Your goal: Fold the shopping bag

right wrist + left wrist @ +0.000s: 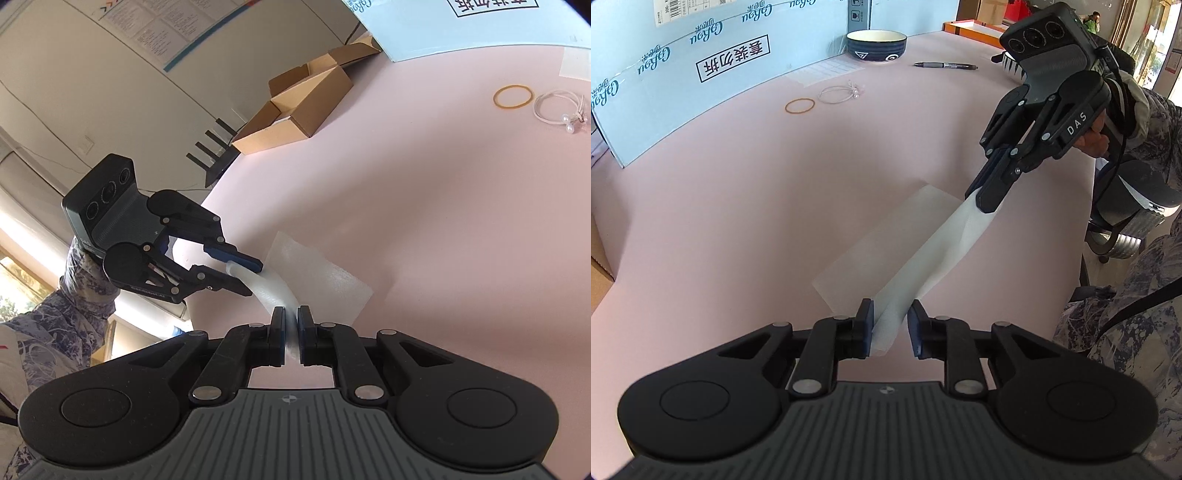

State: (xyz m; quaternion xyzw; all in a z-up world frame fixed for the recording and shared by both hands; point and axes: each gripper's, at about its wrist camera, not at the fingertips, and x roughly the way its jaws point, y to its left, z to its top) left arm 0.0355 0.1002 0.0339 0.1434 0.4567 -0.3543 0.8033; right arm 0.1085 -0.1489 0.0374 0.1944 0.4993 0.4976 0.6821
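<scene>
- Bag (945, 243): white, translucent, thin film with a fine pebbled texture. Already folded into a long narrow strip; one twist crease visible mid-strip in the left wrist view.
- Strip is lifted off the pink surface (775, 206) and runs between the two grippers. A flat rectangular portion (317, 273) of the same white material lies on the surface beneath and beside the strip; whether it is joined to the strip cannot be told.
- Right gripper (984, 201): jaws together, clamped on the far end of the strip. In its own view the film shows as a thin bright sliver between the blue pads (302, 325).
- Left gripper (891, 325): jaws narrowly apart, the near end of the strip between them. The strip lies against the left pad (868, 325); a small gap shows at the right pad. Not pressing from both sides.
- From the right wrist view, the left gripper (255, 277) has the strip end curving out between its fingers.
- Person's patterned sleeve (74, 295) behind the left gripper.
- Elsewhere on the surface, well apart from the bag: rubber band (800, 106), white hair tie (838, 94) with pearl beads, pen (945, 65), dark bowl (876, 45).
- Blue carton (701, 74) stands along the far edge; open cardboard box (299, 107) off the surface's side.
</scene>
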